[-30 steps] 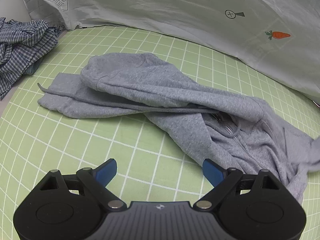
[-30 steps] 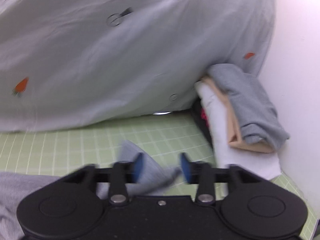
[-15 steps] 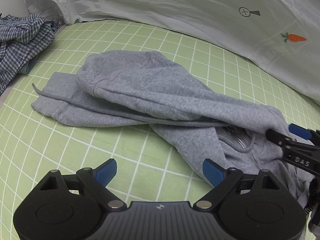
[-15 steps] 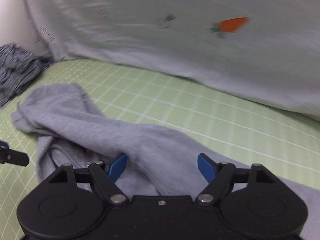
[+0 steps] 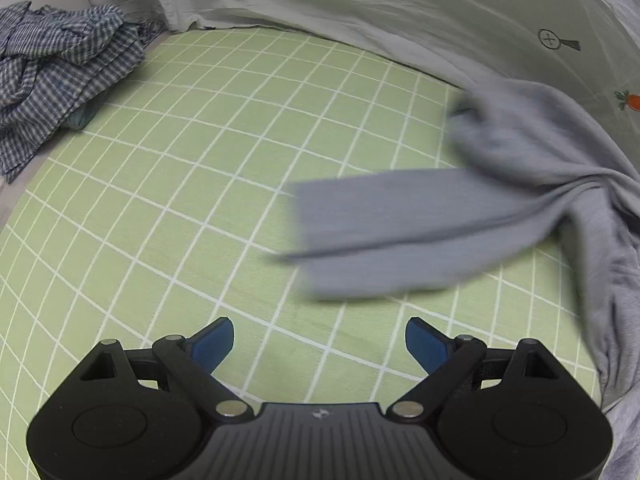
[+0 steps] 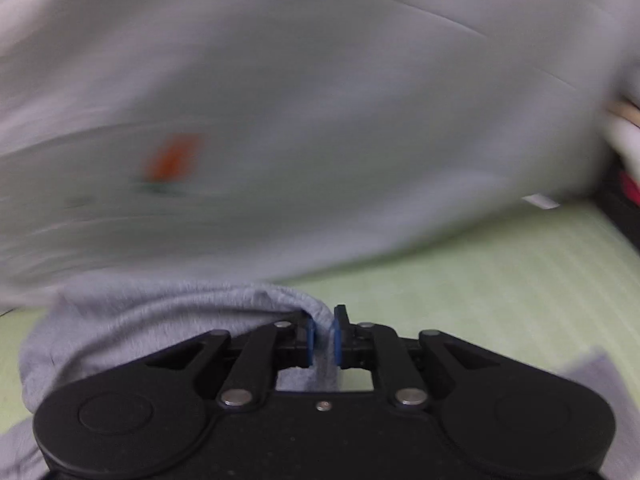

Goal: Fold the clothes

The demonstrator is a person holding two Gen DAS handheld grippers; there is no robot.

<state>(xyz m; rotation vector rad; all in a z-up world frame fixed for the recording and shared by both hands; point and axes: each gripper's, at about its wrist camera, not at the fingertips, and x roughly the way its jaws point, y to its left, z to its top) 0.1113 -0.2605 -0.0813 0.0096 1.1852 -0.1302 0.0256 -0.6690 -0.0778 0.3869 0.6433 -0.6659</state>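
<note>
Right gripper (image 6: 323, 334) jaws have just been closing and are now narrow, pinched on a fold of the grey zip hoodie (image 5: 460, 216); fabric sits between the blue pads (image 6: 310, 340) in the right wrist view. Left gripper (image 5: 319, 344) is spread wide with nothing between its pads, hanging over bare green grid mat (image 5: 180, 184).

Hoodie is on the right side of the mat, close to the white carrot-print sheet (image 5: 400, 8). Most of it is bunched toward the right edge of the left wrist view; one flat panel, sleeve or front I can't tell through the blur, sticks out left over the mat. Both views are motion-blurred, so the garment is likely being dragged or shaken out.

How I'd run this step:
- Looks like the spread-out phase, not folding yet. Get the hoodie flat and centred on the mat first.
- Right grip looks shallow, near an edge. Pull steadily, don't snap, or the fleece may slip out.
- Bring the left in on the free panel's far edge, bite a single layer, then tension between both grippers to flatten.
- Keep clear of the sheet and the crumpled blue checked shirt (image 5: 56, 68) at far left, so neither gets dragged in.
- Zip side: can't tell which way it's facing now.
</note>
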